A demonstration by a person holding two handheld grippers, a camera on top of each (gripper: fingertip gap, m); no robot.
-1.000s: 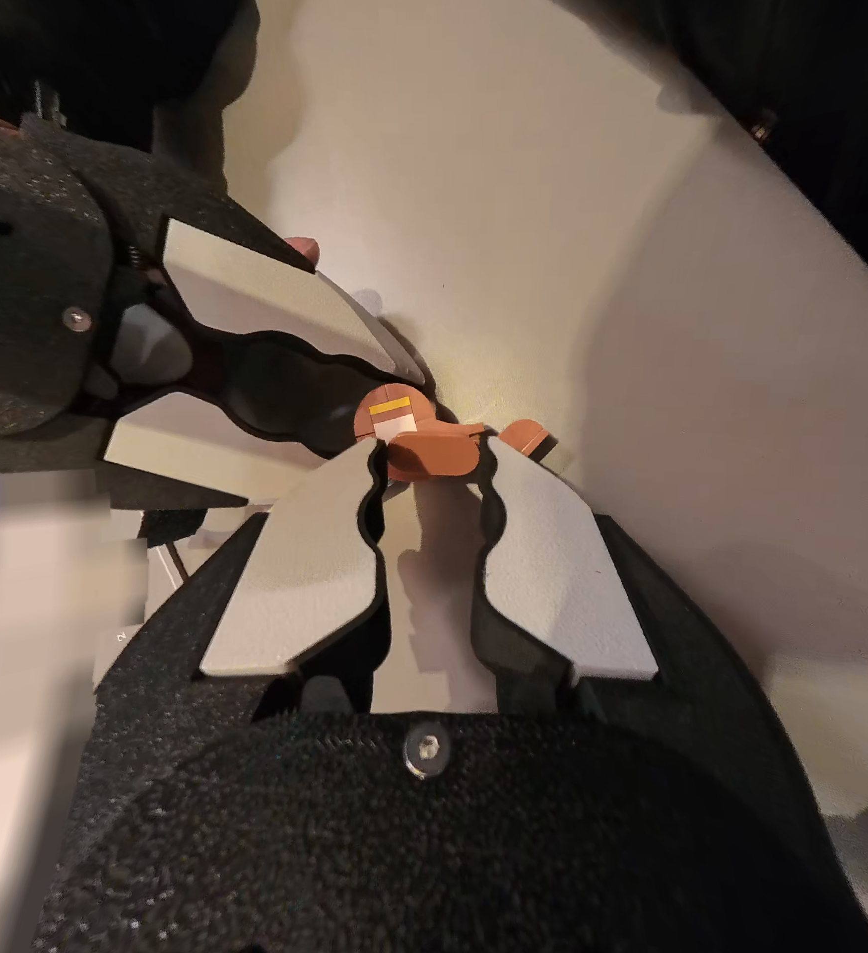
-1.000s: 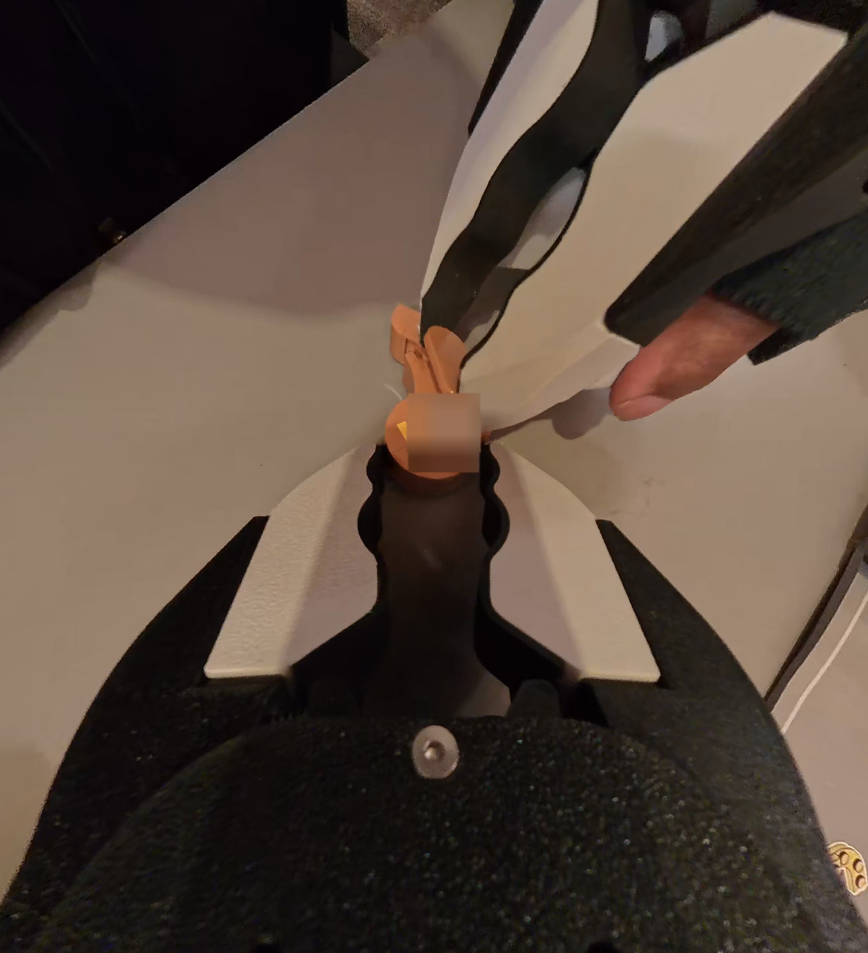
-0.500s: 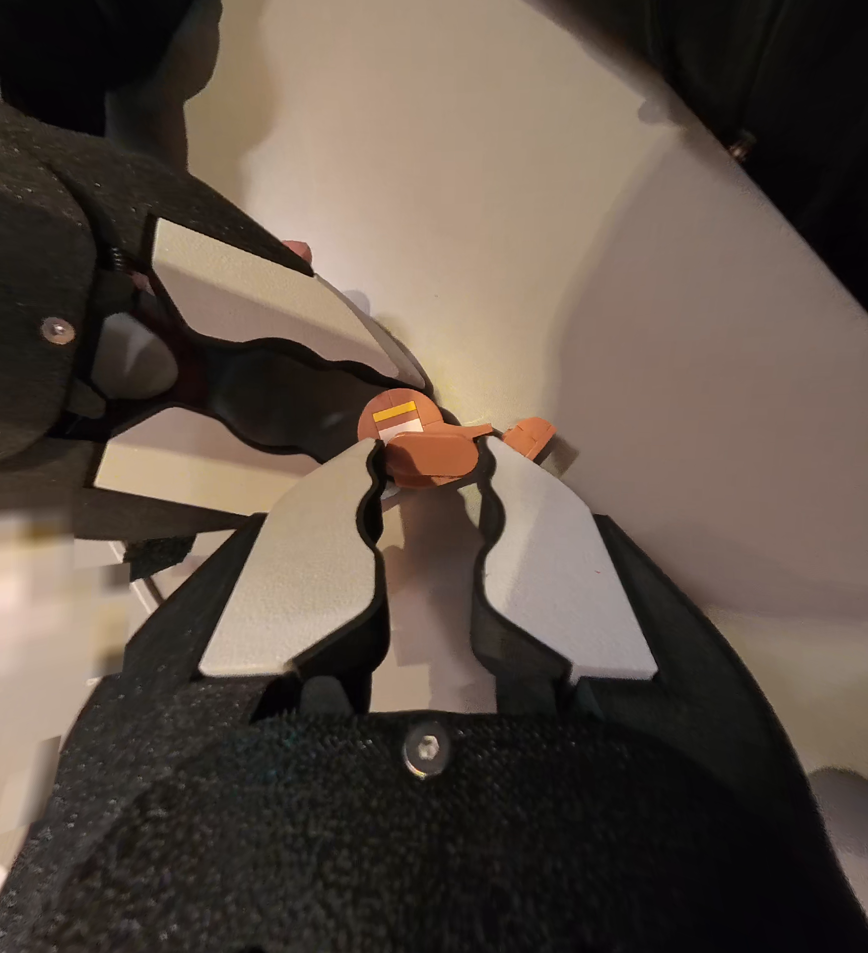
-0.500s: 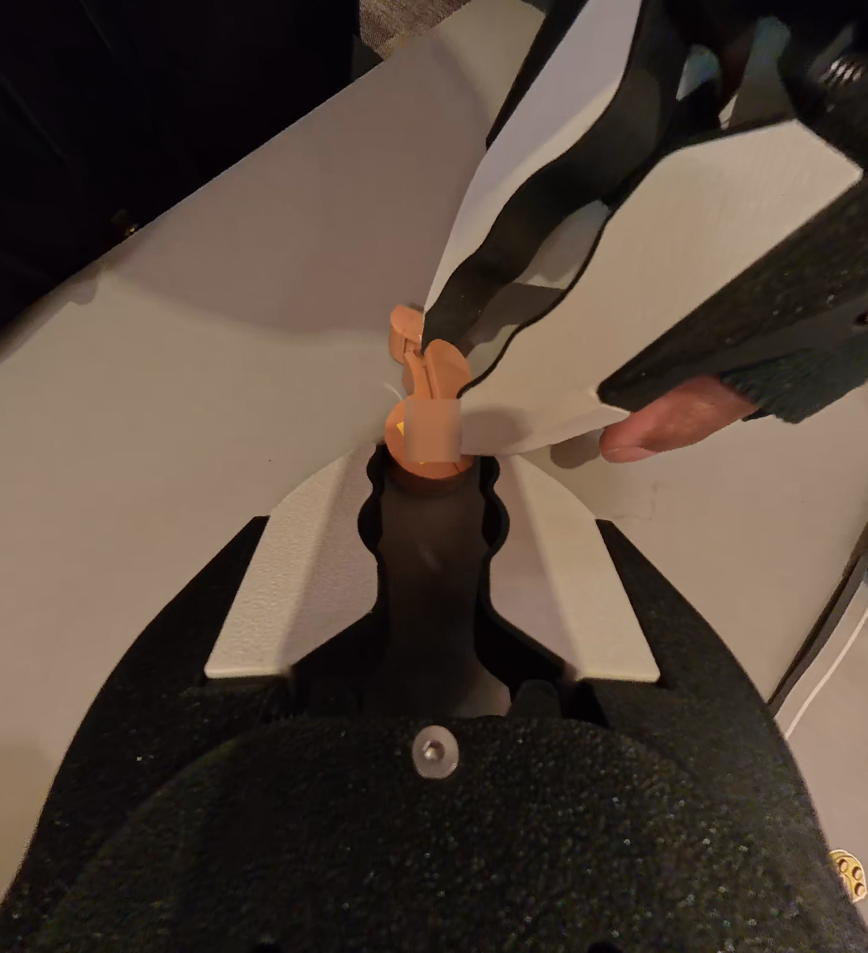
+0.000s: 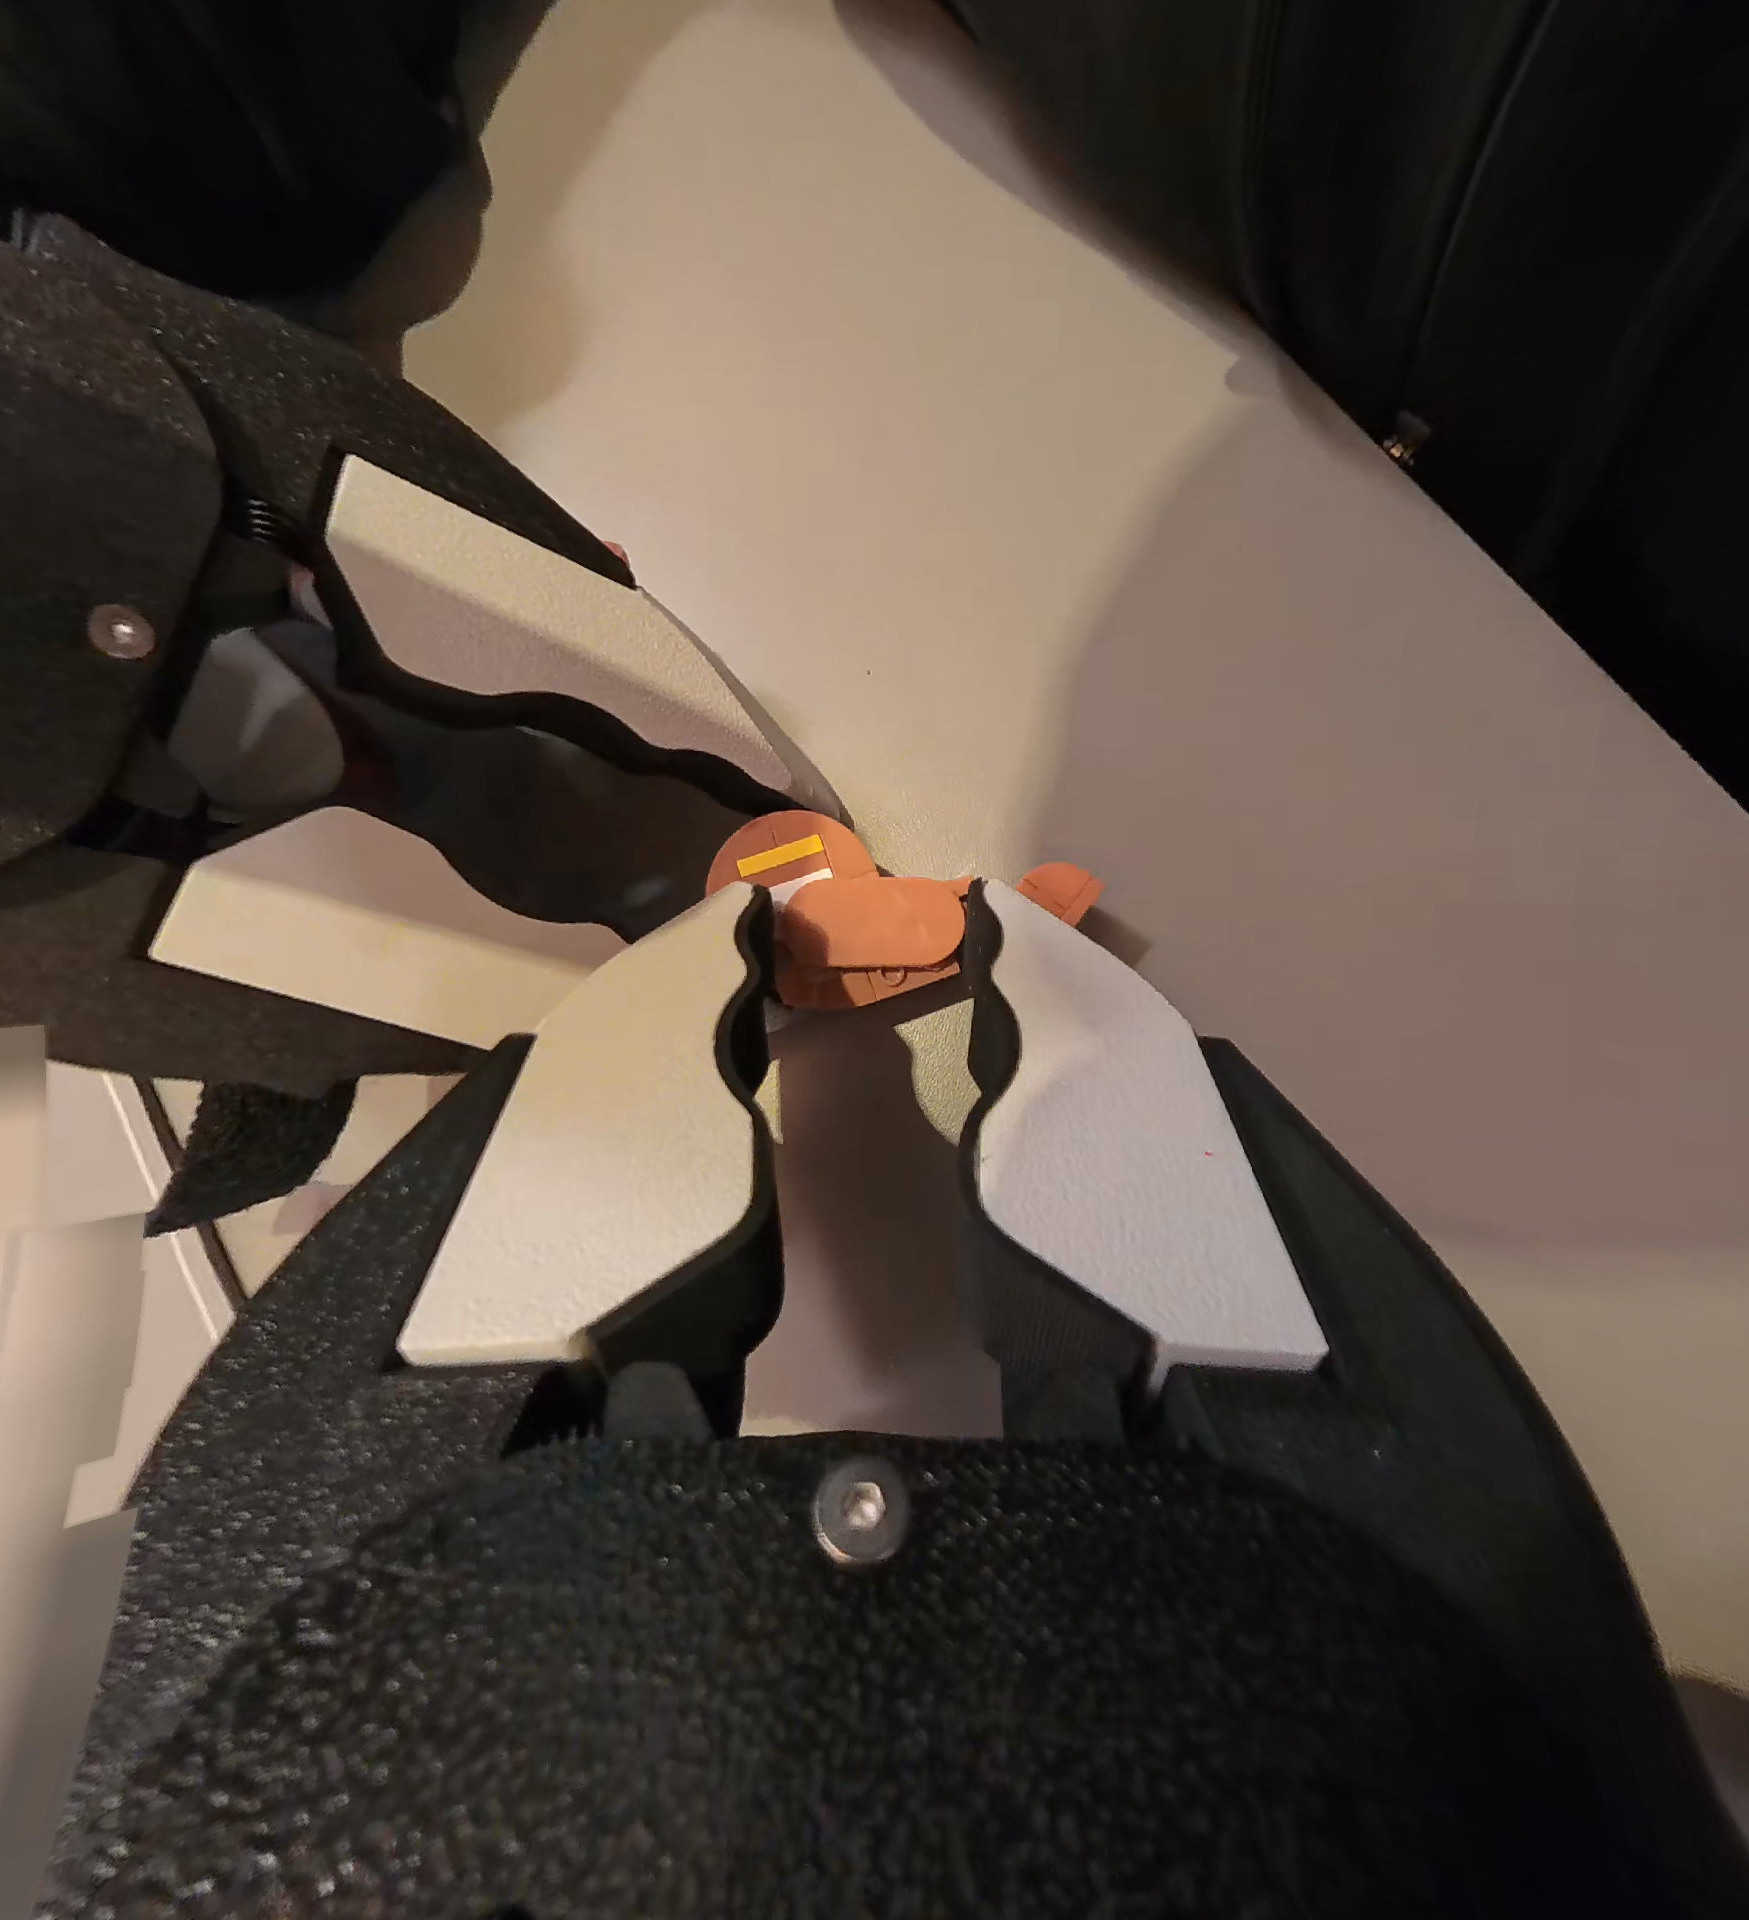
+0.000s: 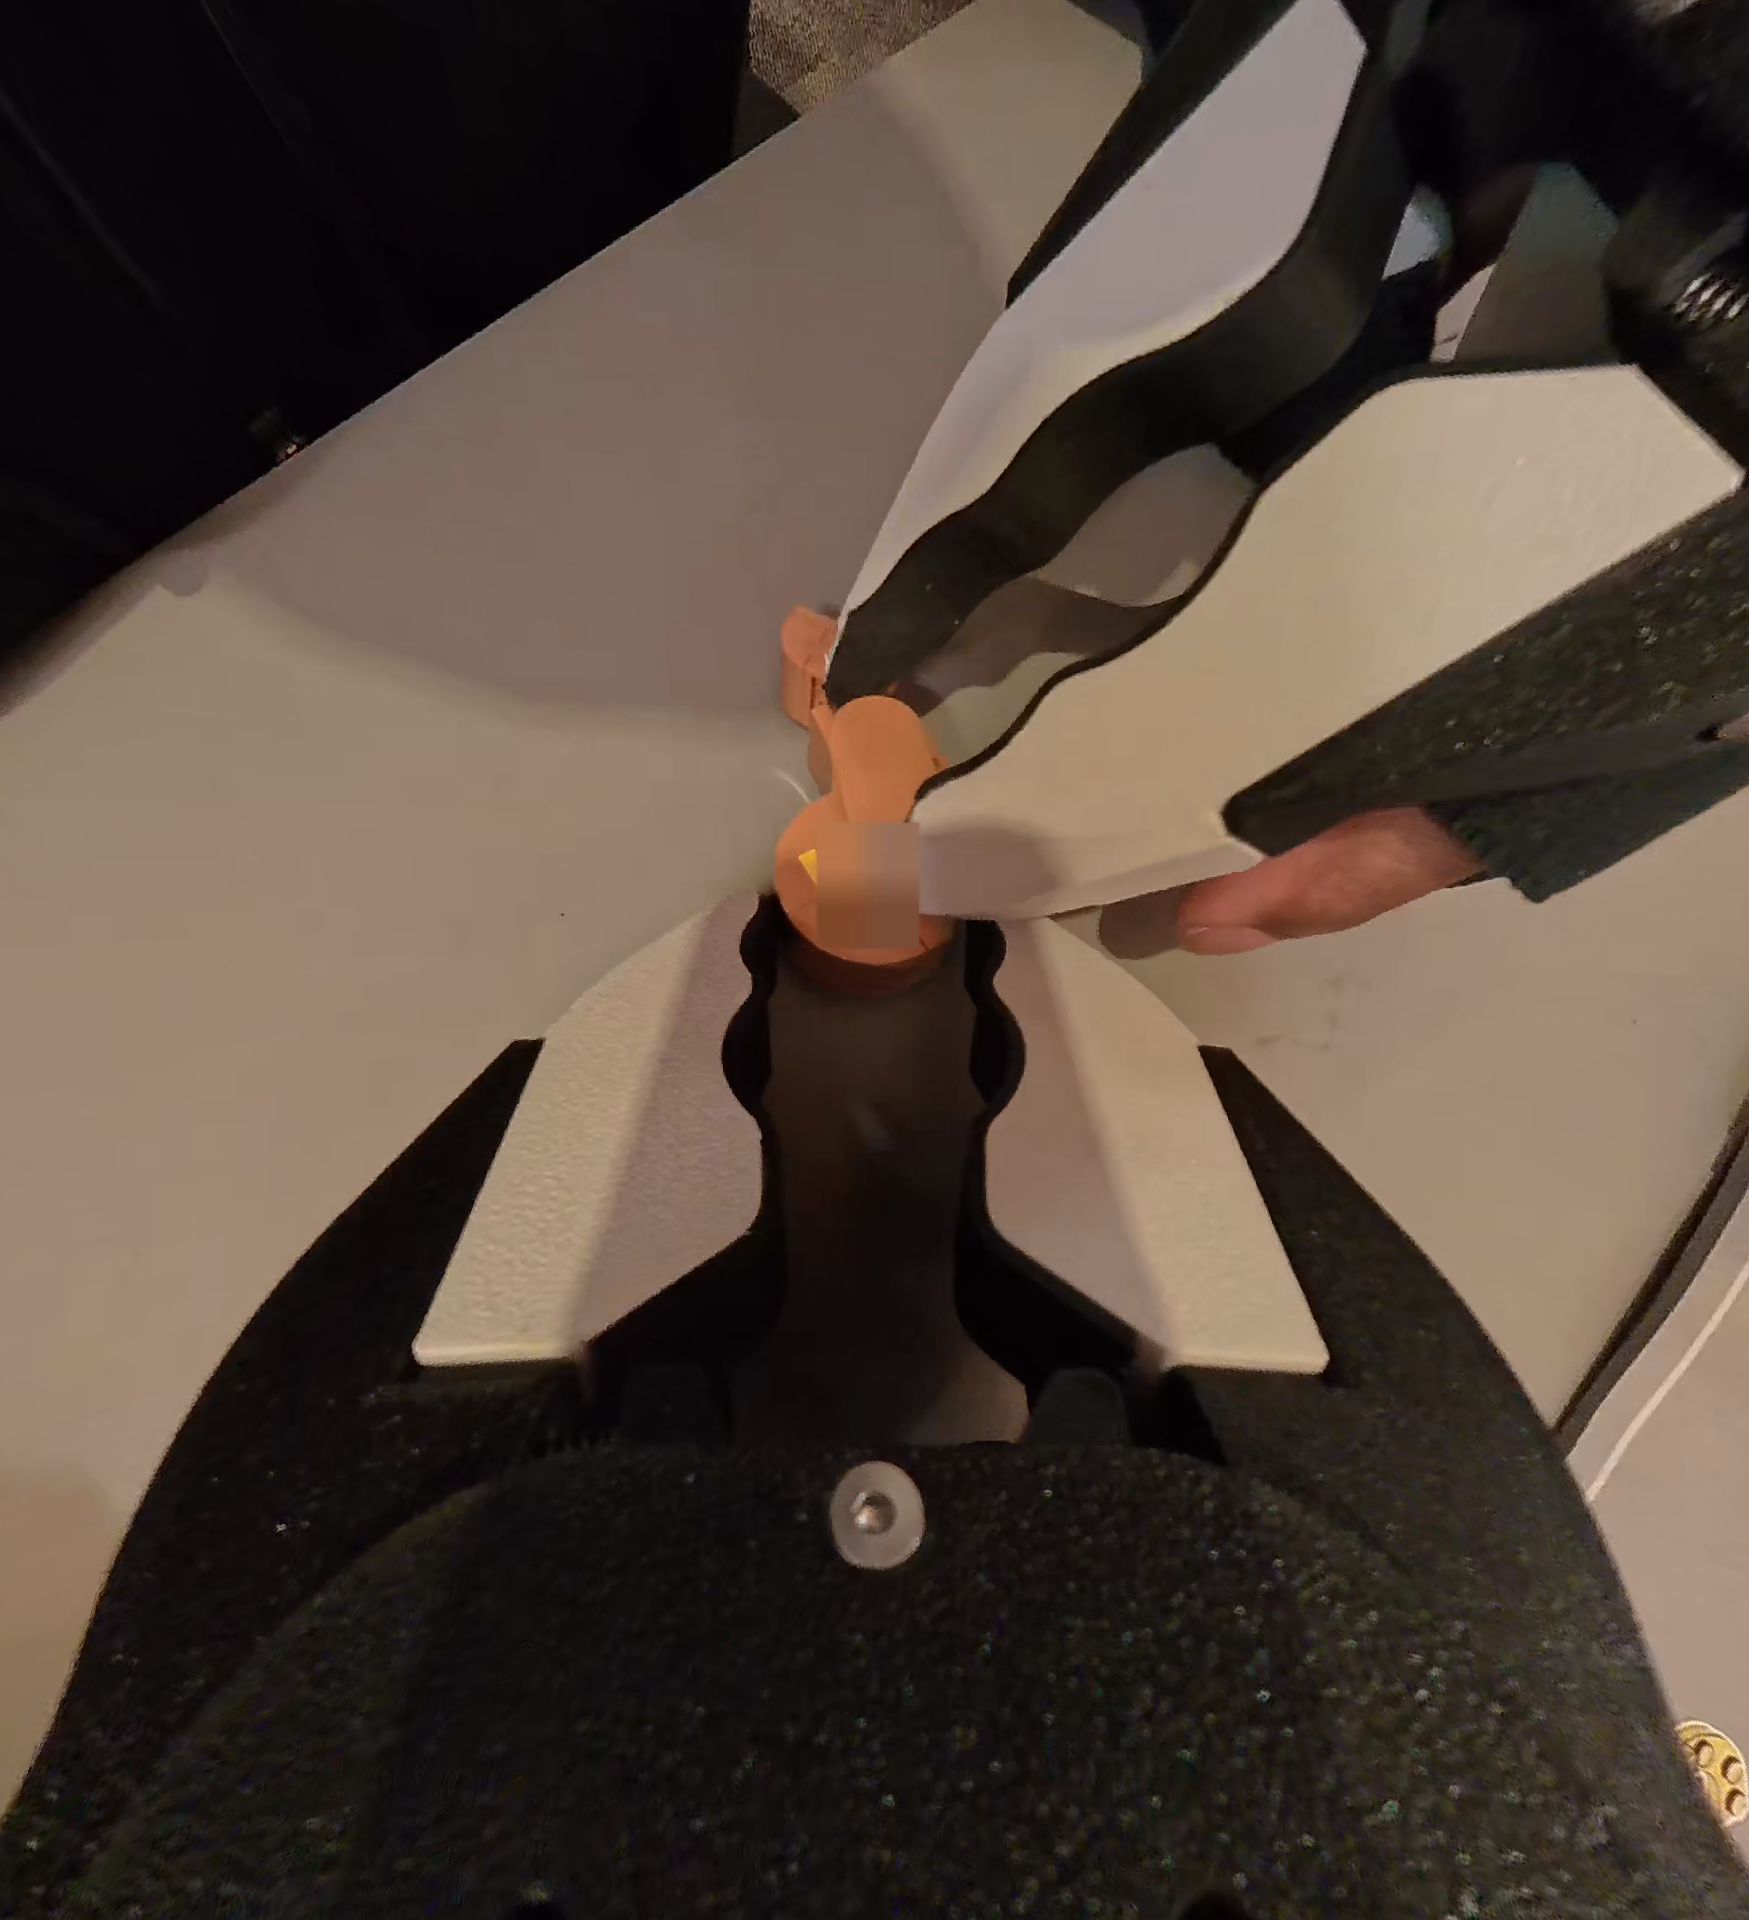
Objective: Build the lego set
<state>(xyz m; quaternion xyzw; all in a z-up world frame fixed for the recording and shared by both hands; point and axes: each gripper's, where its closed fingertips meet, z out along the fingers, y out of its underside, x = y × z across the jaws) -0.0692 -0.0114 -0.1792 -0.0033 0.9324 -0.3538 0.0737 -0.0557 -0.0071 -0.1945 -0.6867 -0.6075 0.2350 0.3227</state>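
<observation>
Between your left gripper's (image 5: 868, 935) fingertips sits a small orange-brown brick-built piece (image 5: 870, 930), and both black wavy-edged pads press against its sides. Its top is a smooth rounded slope, with flat little plates underneath. At its far right end, just past your right-hand fingertip, a small matching tab (image 5: 1057, 891) sticks out. On its left it joins a round, flat-faced disc (image 5: 782, 857) of the same colour, which carries a thin yellow bar above a white patch.

Your right gripper (image 6: 862, 930) comes in from the left of the other tool and clamps that disc (image 6: 808, 883), its pads tight on both sides. Seen along the right gripper, the disc sits right at the fingertips, the rounded slope (image 6: 875, 753) lies just beyond it, and the tab (image 6: 802, 649) is farthest off, with the left gripper's fingers (image 6: 1057, 821) closing on the slope from the right.

Each finger is a matte off-white plate with a faintly grainy surface on a rough, black, speckled body. Below everything lies a smooth, pale tabletop (image 5: 953, 468). A person's fingertip (image 6: 1296, 894) shows under the left gripper. A grey mat (image 6: 1722, 1455) with gold round markings lies to the right gripper's right.
</observation>
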